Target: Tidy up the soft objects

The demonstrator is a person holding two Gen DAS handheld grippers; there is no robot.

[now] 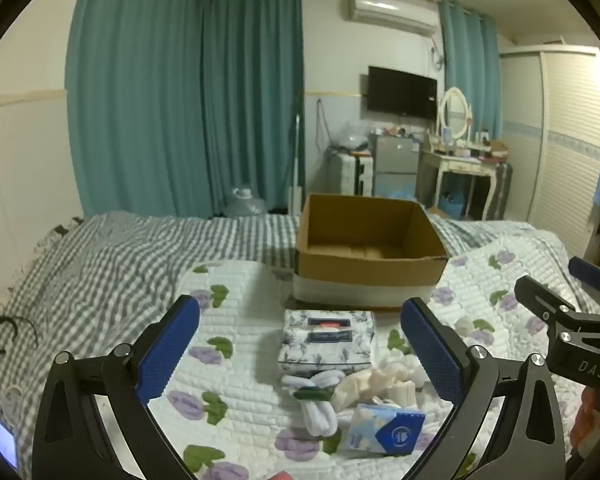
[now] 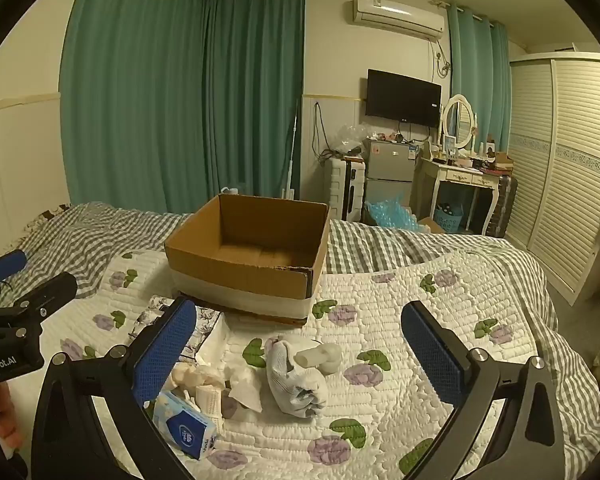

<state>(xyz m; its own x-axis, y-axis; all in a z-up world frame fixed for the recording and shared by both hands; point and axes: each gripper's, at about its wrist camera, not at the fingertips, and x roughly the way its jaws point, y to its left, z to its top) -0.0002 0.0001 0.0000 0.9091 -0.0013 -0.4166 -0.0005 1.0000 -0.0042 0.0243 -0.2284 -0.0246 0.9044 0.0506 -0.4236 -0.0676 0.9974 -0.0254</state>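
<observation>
An open, empty cardboard box (image 1: 364,248) stands on the bed; it also shows in the right wrist view (image 2: 244,258). In front of it lie a floral tissue pack (image 1: 327,340), white socks with a green band (image 1: 316,400), cream cloth pieces (image 1: 380,388) and a blue tissue packet (image 1: 384,430). The right wrist view shows the blue packet (image 2: 186,430), a rolled grey-white sock (image 2: 296,380) and the cream pieces (image 2: 196,380). My left gripper (image 1: 300,344) is open and empty above the pile. My right gripper (image 2: 300,344) is open and empty above the sock.
The white flowered quilt (image 2: 400,360) lies over a grey checked bedspread (image 1: 100,264). A dark hair band (image 1: 4,332) lies at the left of the bed. Teal curtains, a fridge, a dressing table and a wardrobe stand beyond the bed.
</observation>
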